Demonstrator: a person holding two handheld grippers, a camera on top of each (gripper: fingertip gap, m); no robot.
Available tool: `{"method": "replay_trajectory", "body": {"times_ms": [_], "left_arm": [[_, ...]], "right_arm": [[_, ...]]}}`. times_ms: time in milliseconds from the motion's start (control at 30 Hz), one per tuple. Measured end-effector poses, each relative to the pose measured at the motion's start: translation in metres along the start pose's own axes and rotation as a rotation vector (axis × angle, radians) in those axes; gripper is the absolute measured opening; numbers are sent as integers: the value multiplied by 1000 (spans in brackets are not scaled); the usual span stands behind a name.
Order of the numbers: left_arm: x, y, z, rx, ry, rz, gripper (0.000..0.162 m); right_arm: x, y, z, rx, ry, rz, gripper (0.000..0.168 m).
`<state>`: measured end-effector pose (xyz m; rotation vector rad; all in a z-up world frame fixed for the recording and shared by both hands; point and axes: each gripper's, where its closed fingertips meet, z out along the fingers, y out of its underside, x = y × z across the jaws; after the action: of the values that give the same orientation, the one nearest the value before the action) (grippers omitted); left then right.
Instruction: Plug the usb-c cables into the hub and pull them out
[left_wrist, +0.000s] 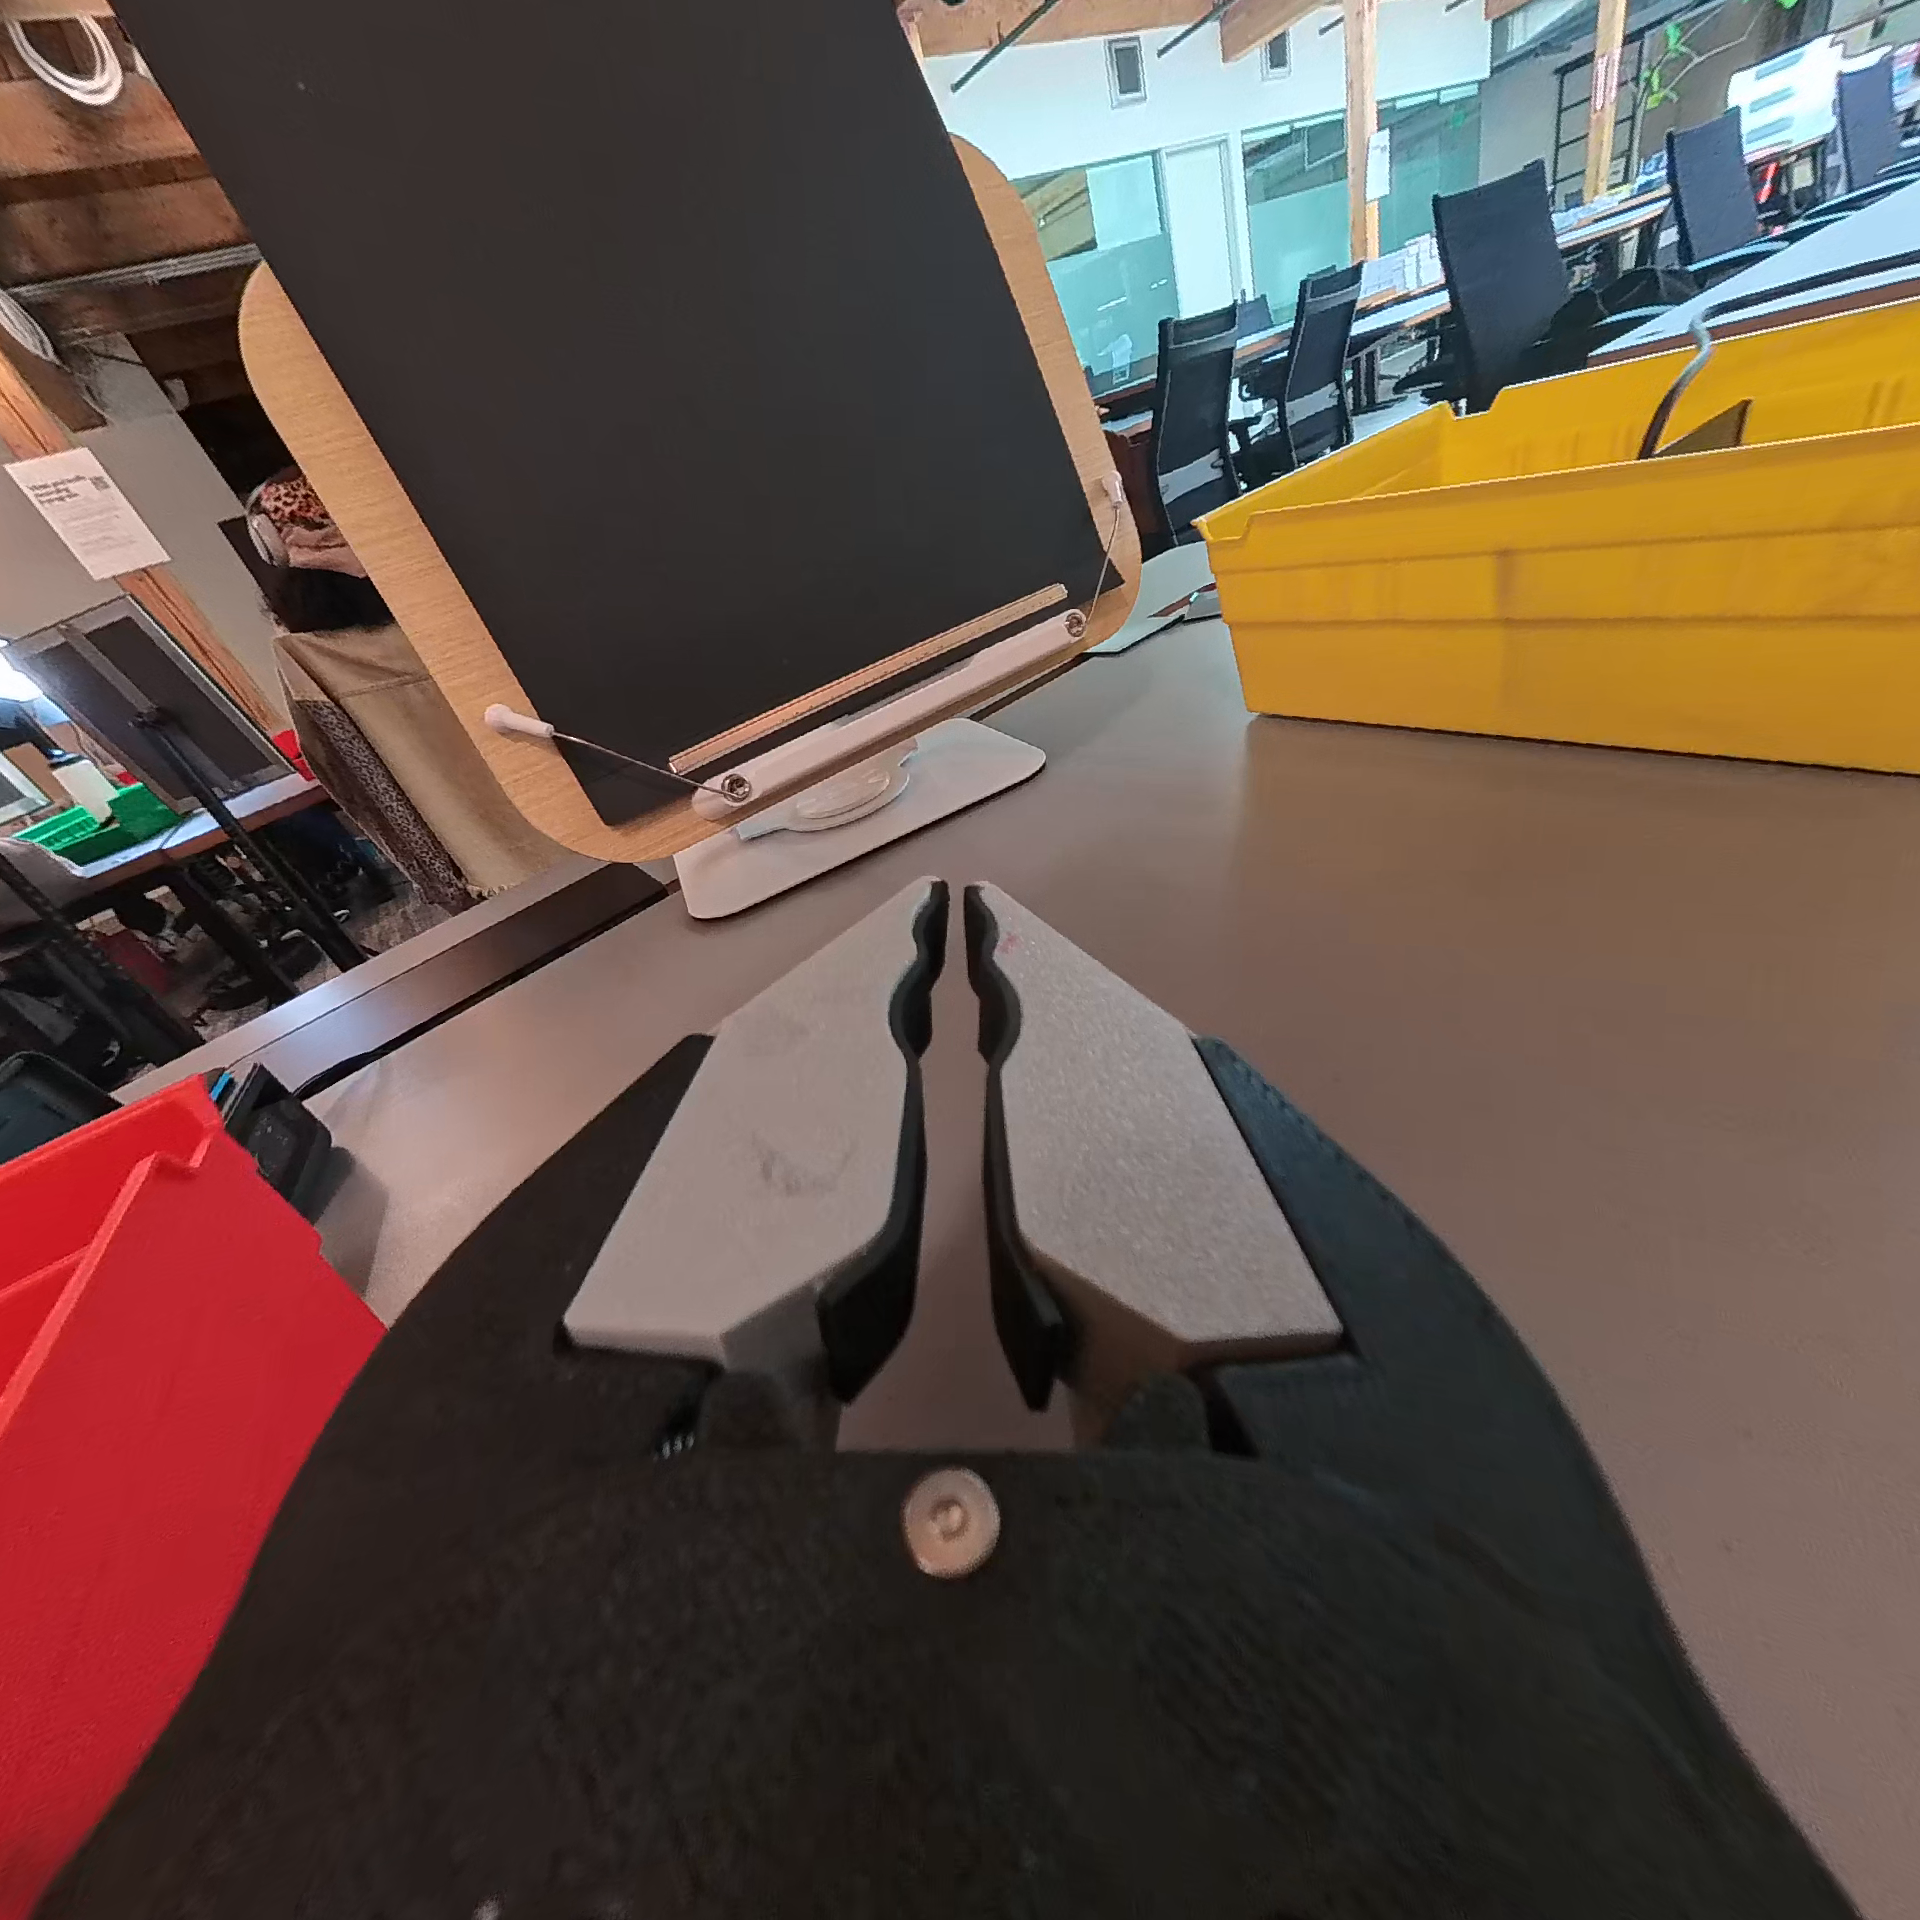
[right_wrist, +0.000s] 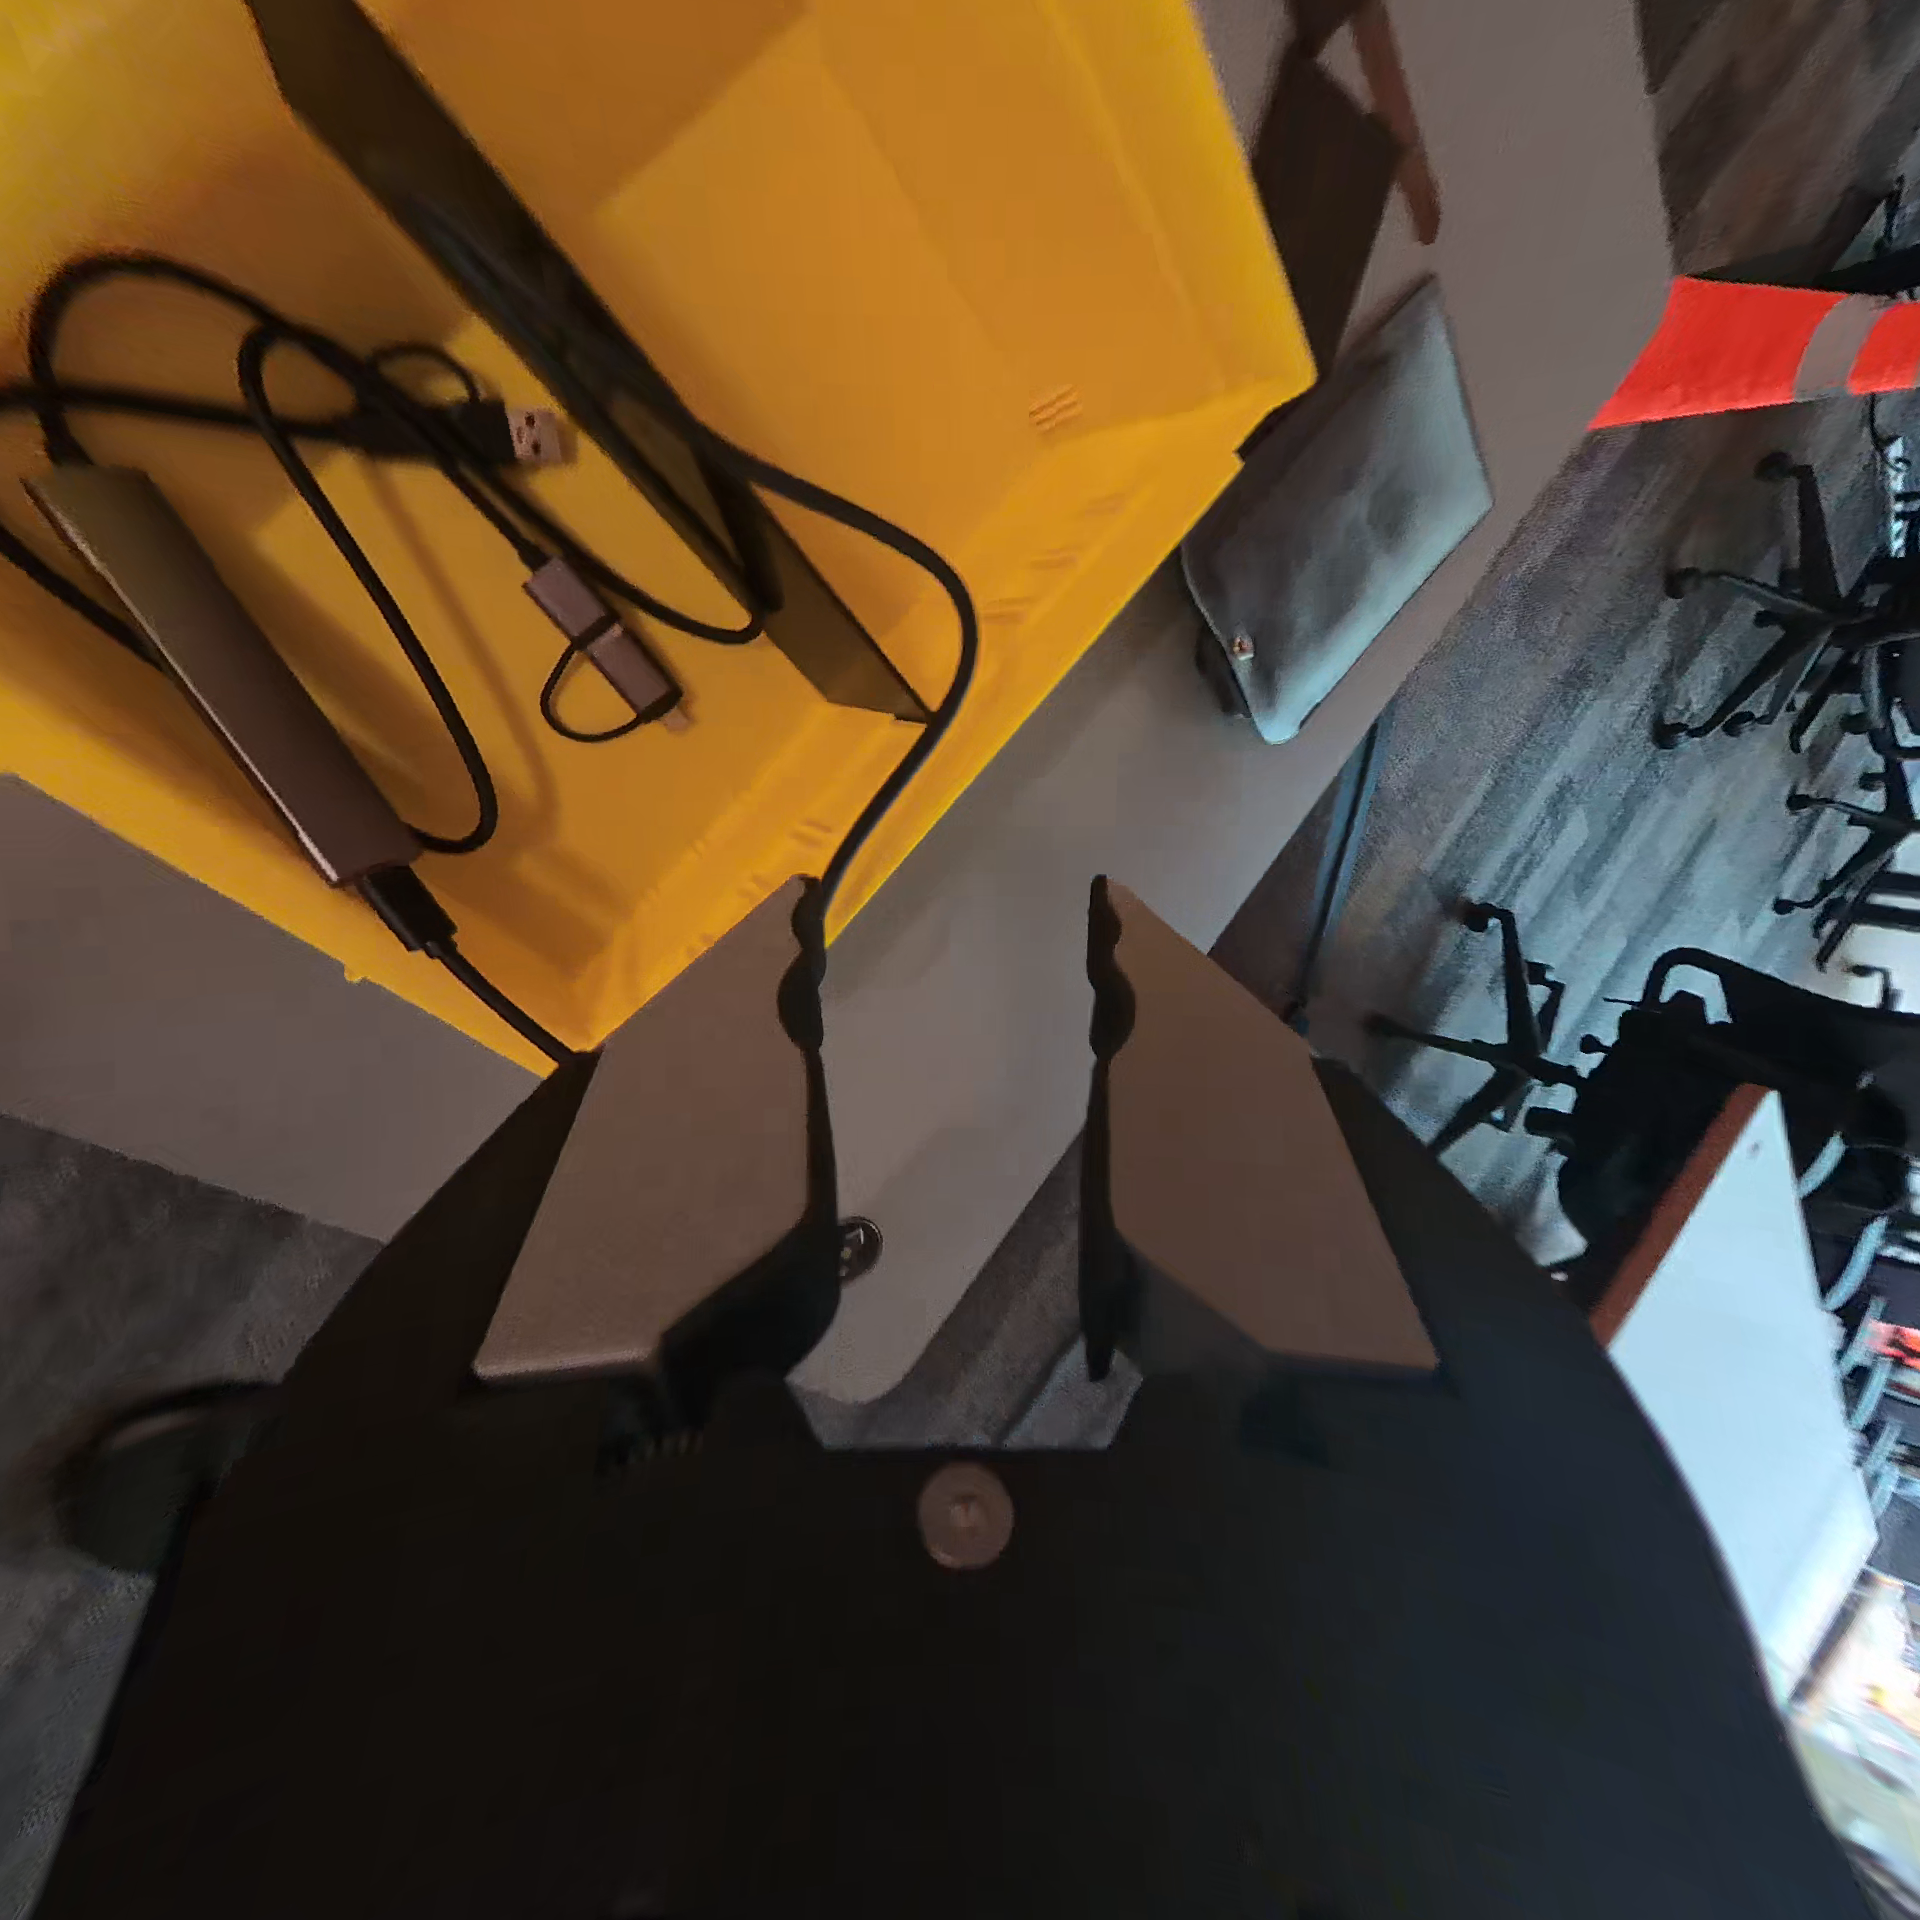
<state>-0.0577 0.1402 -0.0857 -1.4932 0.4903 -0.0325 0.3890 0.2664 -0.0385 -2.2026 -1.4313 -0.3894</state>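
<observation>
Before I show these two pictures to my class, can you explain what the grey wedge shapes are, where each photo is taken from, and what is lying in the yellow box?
There is no robot arm here. A person holds a two-finger gripper in each hand, and a camera on each one looks forward along its grey fingers.

The left wrist view shows the left gripper low over a grey table, its jaws nearly shut and empty. Ahead stands a dark board on a stand, with a yellow bin to the right and a red bin to the left.

The right wrist view looks down from above. The right gripper has its jaws open and holds nothing. Inside the bin lie a flat grey hub, tangled black cables and a long dark device.
</observation>
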Motion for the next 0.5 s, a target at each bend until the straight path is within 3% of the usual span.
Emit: {"method": "replay_trajectory", "body": {"times_ms": [133, 200, 400, 500], "left_arm": [[0, 0, 0, 0, -1, 0, 0], [-1, 0, -1, 1, -3, -3, 0], [2, 0, 1, -3, 6, 8, 0], [3, 0, 1, -1, 5, 16, 0]], "right_arm": [[3, 10, -6, 68, -47, 114, 48], [-11, 26, -6, 74, -150, 117, 37], [-39, 62, 4, 156, -292, 117, 49], [-48, 64, 5, 198, -346, 119, 29]]}}
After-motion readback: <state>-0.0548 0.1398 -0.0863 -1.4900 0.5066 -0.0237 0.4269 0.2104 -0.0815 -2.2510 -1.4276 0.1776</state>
